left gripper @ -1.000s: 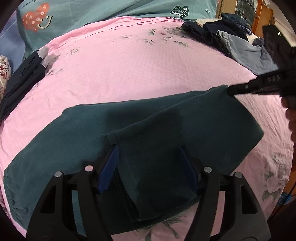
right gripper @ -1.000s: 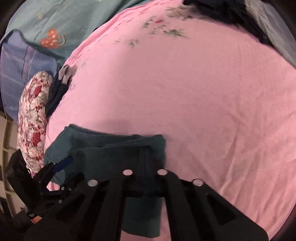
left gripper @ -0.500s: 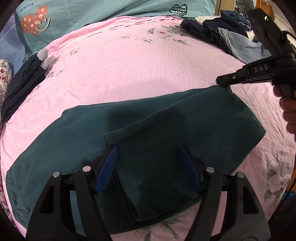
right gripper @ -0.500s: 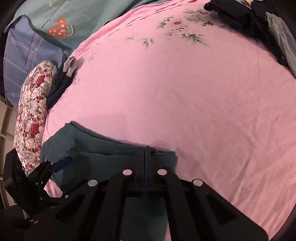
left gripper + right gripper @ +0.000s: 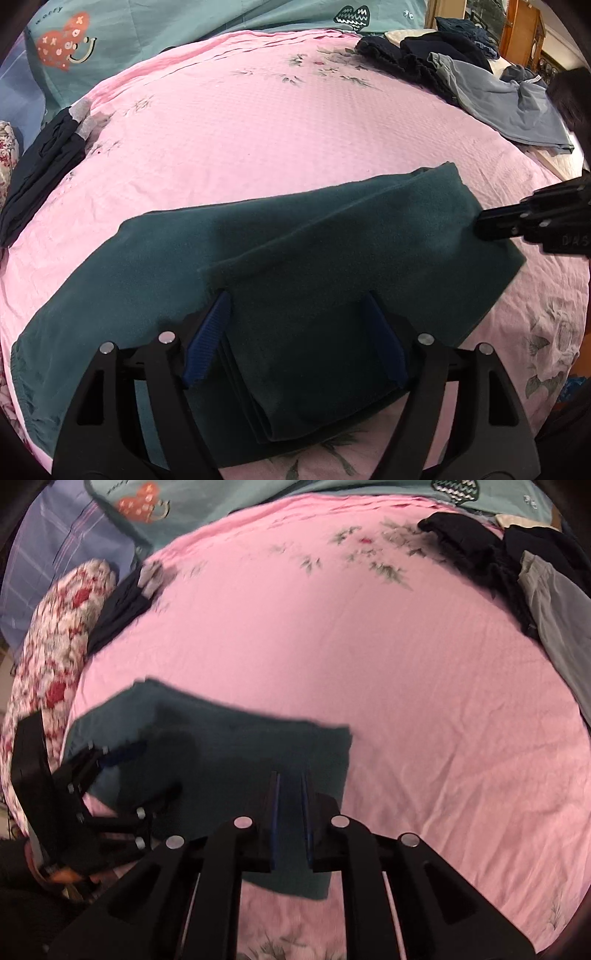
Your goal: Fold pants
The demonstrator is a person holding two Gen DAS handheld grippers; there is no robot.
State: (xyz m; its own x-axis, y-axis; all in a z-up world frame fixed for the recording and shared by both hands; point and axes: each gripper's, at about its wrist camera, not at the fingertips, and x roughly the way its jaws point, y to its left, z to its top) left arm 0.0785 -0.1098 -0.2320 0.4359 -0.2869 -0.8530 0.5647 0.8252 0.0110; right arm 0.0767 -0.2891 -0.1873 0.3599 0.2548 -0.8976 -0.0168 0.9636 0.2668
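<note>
Dark teal pants (image 5: 332, 240) lie folded on the pink bedsheet (image 5: 258, 129). My left gripper (image 5: 295, 332) points down over their near end. Its blue pads (image 5: 207, 339) stand wide and are still opening, with a folded leg end lying loose between them. My right gripper (image 5: 291, 808) hovers over the pants (image 5: 229, 738) near their right corner. Its jaws are opening, with a narrow gap and nothing pinched in it. In the left wrist view the right gripper (image 5: 480, 223) has its tip at the pants' right edge. The left gripper (image 5: 147, 771) shows at the lower left of the right wrist view.
A heap of dark and grey clothes (image 5: 461, 74) lies at the back right of the bed. A folded dark garment (image 5: 40, 162) sits at the left edge, beside a floral pillow (image 5: 48, 646). A teal cover with a heart print (image 5: 66, 44) lies at the head of the bed.
The right gripper let go of the pants' far right corner, parted its jaws, rolled and lifted toward the right edge. The left pads spread slightly wider; the left hand stayed put.
</note>
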